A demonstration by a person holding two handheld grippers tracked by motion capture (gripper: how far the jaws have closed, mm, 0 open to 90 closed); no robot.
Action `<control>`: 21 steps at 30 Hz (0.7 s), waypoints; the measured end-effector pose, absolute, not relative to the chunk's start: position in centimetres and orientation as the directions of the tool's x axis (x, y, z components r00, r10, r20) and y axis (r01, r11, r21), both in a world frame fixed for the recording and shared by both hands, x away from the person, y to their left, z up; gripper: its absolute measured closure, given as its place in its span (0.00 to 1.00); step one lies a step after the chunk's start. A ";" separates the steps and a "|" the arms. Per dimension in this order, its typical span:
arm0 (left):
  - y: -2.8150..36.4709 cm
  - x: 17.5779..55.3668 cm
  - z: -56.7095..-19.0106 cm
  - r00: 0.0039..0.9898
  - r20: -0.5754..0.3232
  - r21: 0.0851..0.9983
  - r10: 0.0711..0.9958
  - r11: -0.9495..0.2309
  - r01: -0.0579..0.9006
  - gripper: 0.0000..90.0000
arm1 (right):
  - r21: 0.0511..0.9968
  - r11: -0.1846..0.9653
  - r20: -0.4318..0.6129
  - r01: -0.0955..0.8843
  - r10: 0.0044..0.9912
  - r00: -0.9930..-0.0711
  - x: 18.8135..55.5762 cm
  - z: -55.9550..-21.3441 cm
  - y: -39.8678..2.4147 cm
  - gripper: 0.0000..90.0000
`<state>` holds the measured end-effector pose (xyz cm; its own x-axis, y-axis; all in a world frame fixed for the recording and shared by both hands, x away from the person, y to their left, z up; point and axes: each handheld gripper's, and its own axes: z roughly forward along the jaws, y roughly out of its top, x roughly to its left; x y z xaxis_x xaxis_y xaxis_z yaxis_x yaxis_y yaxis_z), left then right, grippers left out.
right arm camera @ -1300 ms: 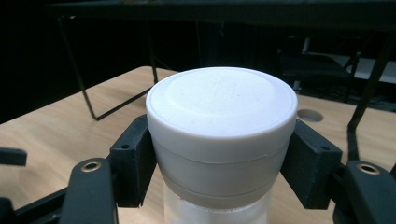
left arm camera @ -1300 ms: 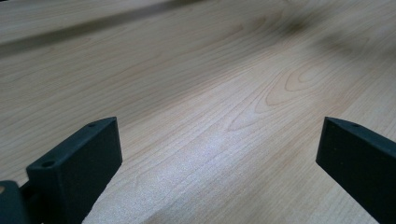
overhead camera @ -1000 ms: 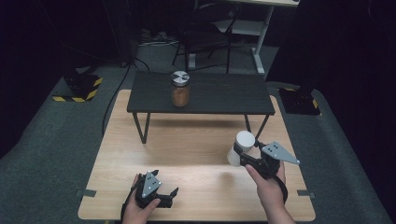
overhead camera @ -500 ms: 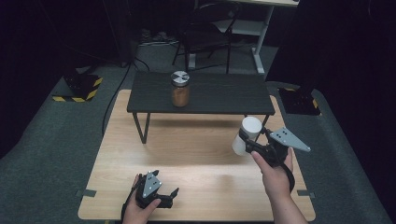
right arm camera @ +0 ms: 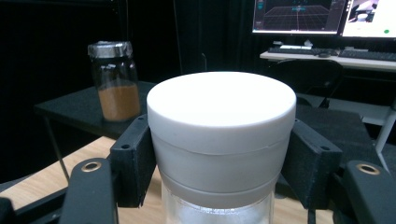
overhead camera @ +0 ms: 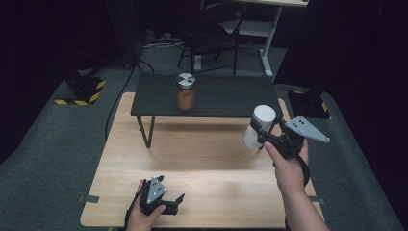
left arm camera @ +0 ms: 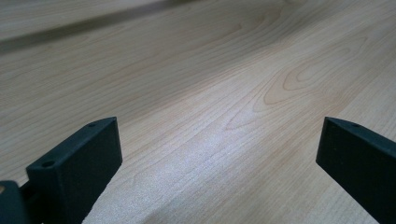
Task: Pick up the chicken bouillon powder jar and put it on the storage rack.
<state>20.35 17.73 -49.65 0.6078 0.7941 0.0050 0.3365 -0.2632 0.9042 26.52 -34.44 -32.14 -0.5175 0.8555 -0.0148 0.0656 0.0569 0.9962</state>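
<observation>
Above the table's (overhead camera: pixel 192 159) right side, the right tongs (right arm camera: pixel 219 154) clamp the white-lidded jar (right arm camera: pixel 219 140) at its rigid lid, likely smooth, glass-bodied and breakable; the left tongs (left arm camera: pixel 219 154) rest open, empty.

The right gripper (overhead camera: pixel 262 132) is raised with jaws clamped, while the left gripper (overhead camera: pixel 166 204) rests low, jaws apart.

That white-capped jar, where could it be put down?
The black shelf is bare right of the brown jar. The wooden table is bare between the left hand-held gripper and the white-capped jar. Nowhere is crowded.
</observation>
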 end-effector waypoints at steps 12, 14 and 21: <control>18.0 20.3 -49.8 0.605 -0.015 0.908 0.796 -0.242 0.341 0.01 | 0.997 0.057 -0.025 0.051 0.872 -0.489 28.6 -29.5 -33.1 0.38; 18.0 20.3 -49.8 0.604 -0.017 0.908 0.797 -0.240 0.343 0.01 | 0.997 0.062 -0.031 0.048 0.874 -0.485 29.1 -29.0 -32.7 0.38; 18.1 20.3 -49.8 0.606 -0.018 0.908 0.795 -0.241 0.343 0.01 | 0.996 0.072 -0.039 0.055 0.883 -0.468 30.9 -27.7 -31.1 0.38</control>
